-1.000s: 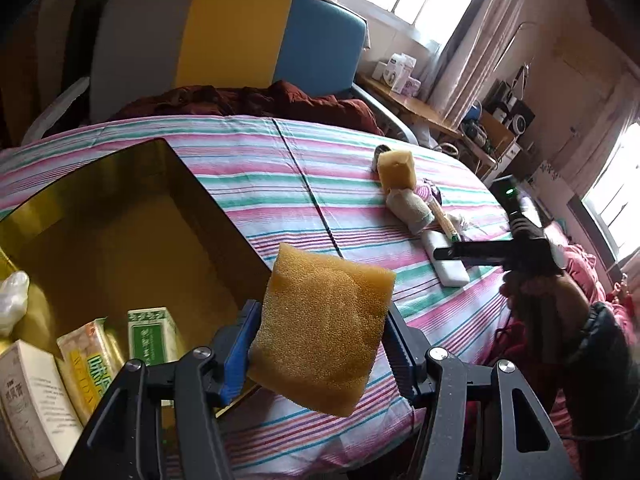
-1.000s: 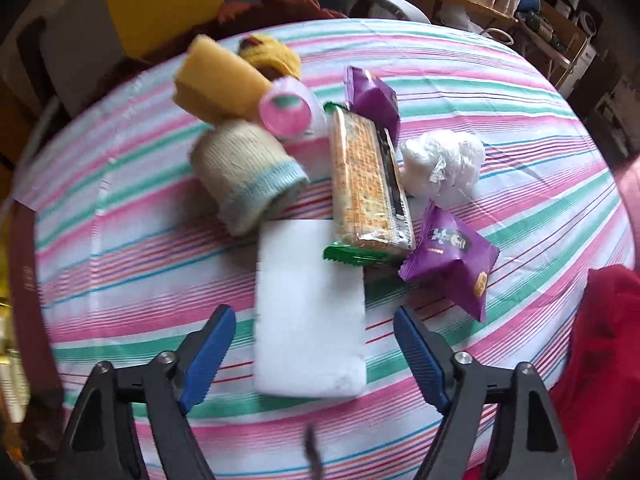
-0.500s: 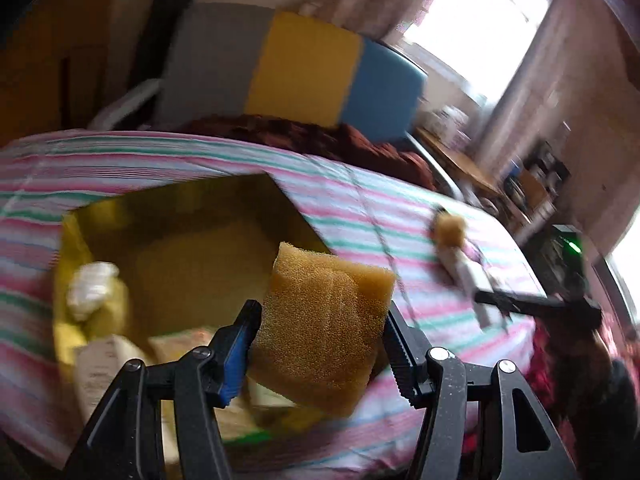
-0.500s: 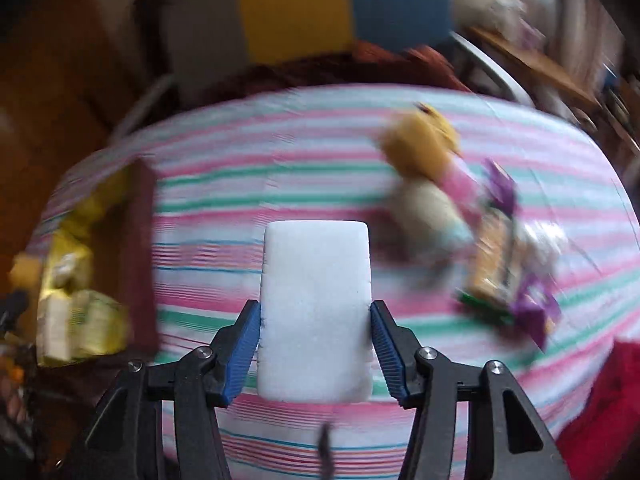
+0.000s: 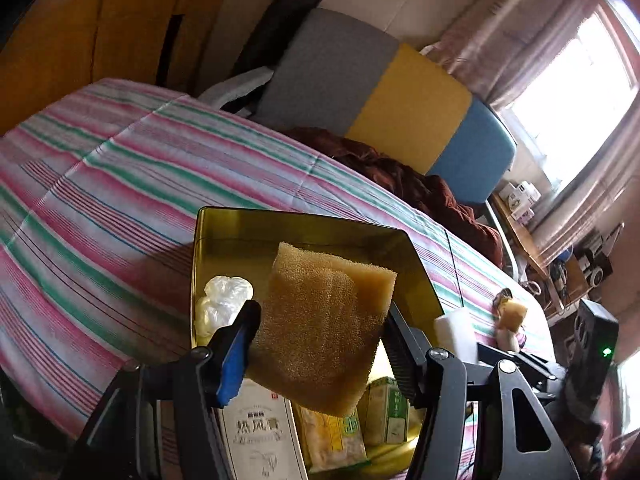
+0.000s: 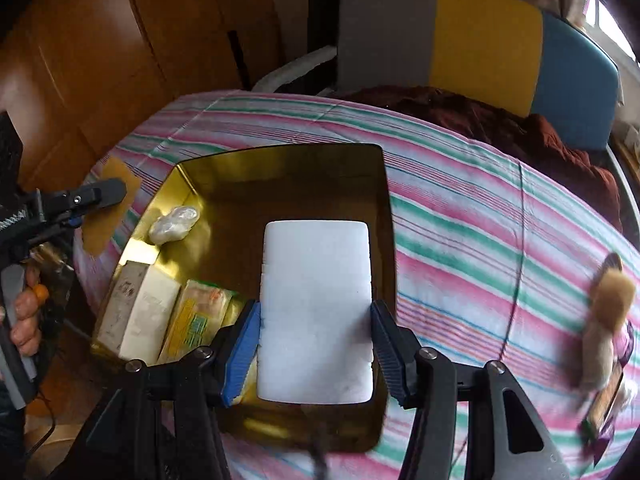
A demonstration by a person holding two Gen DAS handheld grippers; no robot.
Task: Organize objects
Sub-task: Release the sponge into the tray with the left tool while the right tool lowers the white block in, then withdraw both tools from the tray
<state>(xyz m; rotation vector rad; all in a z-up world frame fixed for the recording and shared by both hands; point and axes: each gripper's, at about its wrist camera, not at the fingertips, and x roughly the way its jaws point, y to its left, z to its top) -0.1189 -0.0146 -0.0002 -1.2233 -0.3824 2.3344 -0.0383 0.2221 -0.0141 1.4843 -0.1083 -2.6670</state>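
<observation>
My left gripper [image 5: 320, 336] is shut on a brown sponge [image 5: 324, 320], held in the air over the gold tin box [image 5: 280, 216]. My right gripper [image 6: 316, 344] is shut on a white foam block [image 6: 316, 312], also above the gold tin box [image 6: 360, 156]. From the right wrist view the left gripper [image 6: 100, 196] with its brown sponge [image 6: 104, 216] hangs at the box's left side. The box holds a white plastic wad [image 6: 174, 224], boxed goods [image 6: 140, 312] and a yellow packet [image 6: 200, 320]. The white foam block [image 5: 454, 328] shows at the right in the left wrist view.
The box sits on a table under a pink and green striped cloth [image 6: 480, 240]. Several loose items [image 6: 604, 320] lie at the cloth's right edge. A grey, yellow and blue chair [image 6: 480, 36] with a dark red cloth [image 6: 500, 128] stands behind. A hand [image 6: 24, 312] grips the left tool.
The right gripper closed on the white foam block, lifted it off the cloth and carried it left over the box. The left gripper swung left with the sponge, over the box.
</observation>
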